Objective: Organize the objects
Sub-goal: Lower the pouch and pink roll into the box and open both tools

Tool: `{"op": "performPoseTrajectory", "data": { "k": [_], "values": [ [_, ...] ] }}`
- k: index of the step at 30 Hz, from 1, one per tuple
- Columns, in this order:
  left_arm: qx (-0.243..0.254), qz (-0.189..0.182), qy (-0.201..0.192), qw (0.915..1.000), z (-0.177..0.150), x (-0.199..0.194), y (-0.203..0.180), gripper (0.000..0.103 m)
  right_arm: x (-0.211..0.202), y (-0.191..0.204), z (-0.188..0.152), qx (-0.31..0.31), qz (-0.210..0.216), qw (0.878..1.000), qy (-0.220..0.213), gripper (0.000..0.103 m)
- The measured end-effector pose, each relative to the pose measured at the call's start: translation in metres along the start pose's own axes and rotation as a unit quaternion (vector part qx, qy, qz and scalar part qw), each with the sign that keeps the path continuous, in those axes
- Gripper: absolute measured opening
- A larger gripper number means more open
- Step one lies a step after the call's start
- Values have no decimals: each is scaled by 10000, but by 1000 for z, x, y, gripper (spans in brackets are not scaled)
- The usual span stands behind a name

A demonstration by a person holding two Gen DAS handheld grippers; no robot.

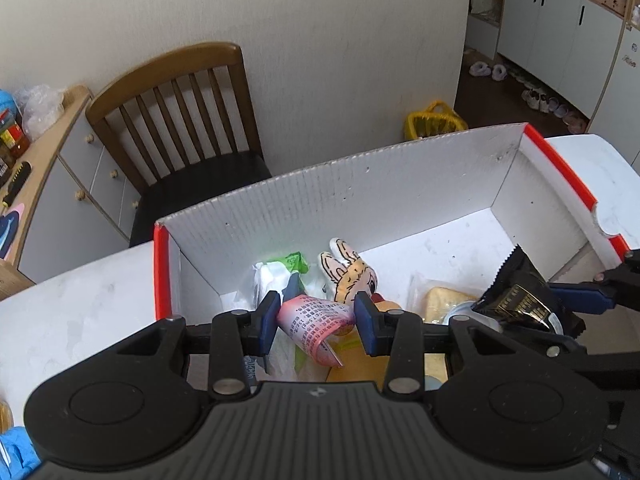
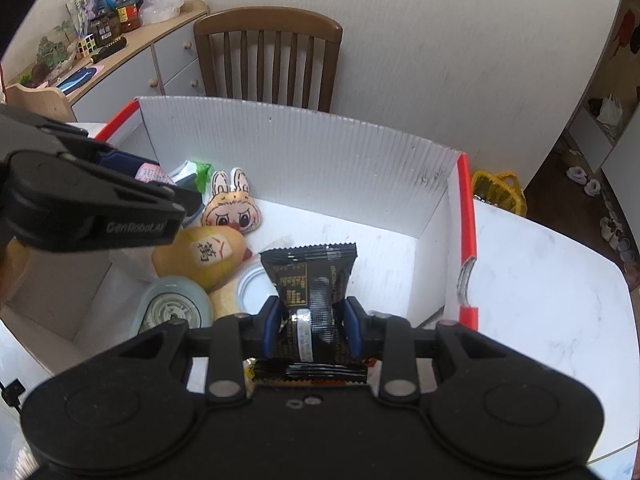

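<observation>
A plain off-white wall fills the background. Against it stands a wooden slat-back chair with a dark seat. Beside the chair runs a low grey cabinet with round knobs and a cluttered wooden top. Through an opening lies a dark floor, tall grey cupboards and what look like slippers.

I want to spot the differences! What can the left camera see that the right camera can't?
Only the left camera: the left tongs squeezing a pink tube, and shoes along a far cabinet. Only the right camera: a puzzle cube, a yellow plush and a wheel. Both: the box, bunny toy, chair, and black packet in the right tongs.
</observation>
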State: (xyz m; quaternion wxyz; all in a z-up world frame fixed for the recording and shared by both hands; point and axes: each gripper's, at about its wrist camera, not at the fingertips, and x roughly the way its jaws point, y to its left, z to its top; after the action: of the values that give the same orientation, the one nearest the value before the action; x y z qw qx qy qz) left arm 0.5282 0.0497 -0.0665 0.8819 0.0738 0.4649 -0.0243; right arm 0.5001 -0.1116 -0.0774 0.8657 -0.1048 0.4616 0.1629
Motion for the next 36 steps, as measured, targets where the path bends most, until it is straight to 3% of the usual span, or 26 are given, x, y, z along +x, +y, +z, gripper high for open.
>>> {"op": "performPoseTrajectory", "data": {
  "k": [15, 18, 20, 32, 36],
  "values": [
    [126, 109, 225, 9996, -6, 17, 1, 40, 4, 1, -1, -53, -6, 10000, 32, 35],
    [275, 238, 189, 9992, -8, 13, -4, 48, 3, 2, 0, -52, -15, 10000, 25, 36],
    [369, 304, 61, 9988, -9, 7, -7, 68, 1, 2, 0, -63, -17, 10000, 13, 37],
    [309, 47, -372, 9988, -11, -45, -11, 68, -29, 2, -2, -8, 68, 9998, -211, 44],
    [294, -82, -513, 9982, -18, -68, -15, 68, -46, 2, -5, -7, 145, 9993, -350, 55]
  ]
}}
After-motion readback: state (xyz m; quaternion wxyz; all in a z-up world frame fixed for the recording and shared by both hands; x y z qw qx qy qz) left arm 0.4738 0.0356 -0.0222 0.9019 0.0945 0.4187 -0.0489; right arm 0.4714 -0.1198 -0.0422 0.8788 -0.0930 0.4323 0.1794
